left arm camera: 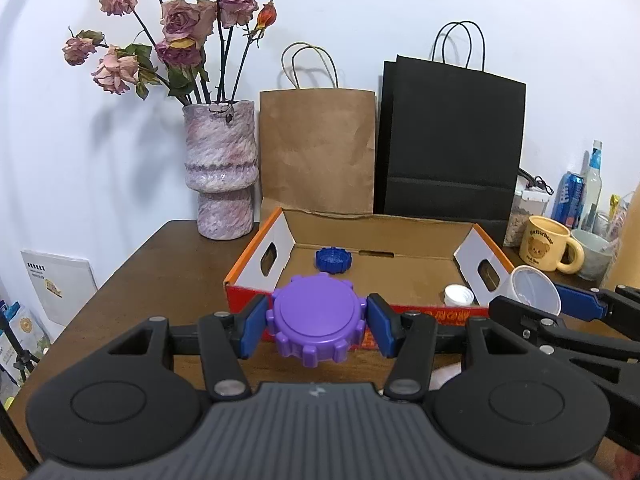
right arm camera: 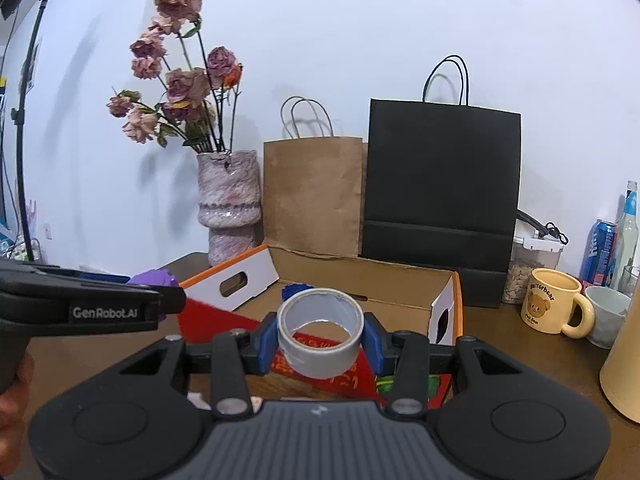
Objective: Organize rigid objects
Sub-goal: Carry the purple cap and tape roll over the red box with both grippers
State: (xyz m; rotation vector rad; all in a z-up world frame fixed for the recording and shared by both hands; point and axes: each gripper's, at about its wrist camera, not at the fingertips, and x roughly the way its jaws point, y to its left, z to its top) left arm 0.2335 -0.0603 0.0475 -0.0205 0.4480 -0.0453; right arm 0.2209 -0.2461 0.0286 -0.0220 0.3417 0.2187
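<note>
A purple notched lid (left arm camera: 316, 318) sits clamped between the blue pads of my left gripper (left arm camera: 317, 322), held just in front of the red front wall of the cardboard box (left arm camera: 248, 292). Inside the box lie a blue notched cap (left arm camera: 333, 259) and a small white cap (left arm camera: 458, 295). My right gripper (right arm camera: 321, 340) is shut on a grey roll of tape (right arm camera: 321, 330), lifted before the box (right arm camera: 446, 300). In the left wrist view the same tape roll (left arm camera: 532, 290) and right gripper (left arm camera: 538, 300) show at the right. The purple lid (right arm camera: 154, 279) peeks out behind the left gripper's body in the right wrist view.
Behind the box stand a marbled vase (left arm camera: 221, 172) of dried roses, a brown paper bag (left arm camera: 318, 148) and a black paper bag (left arm camera: 450, 140). At the right are a yellow bear mug (right arm camera: 554, 306), a pale cup (right arm camera: 608, 314), a blue can (right arm camera: 602, 252), a bottle and a food container.
</note>
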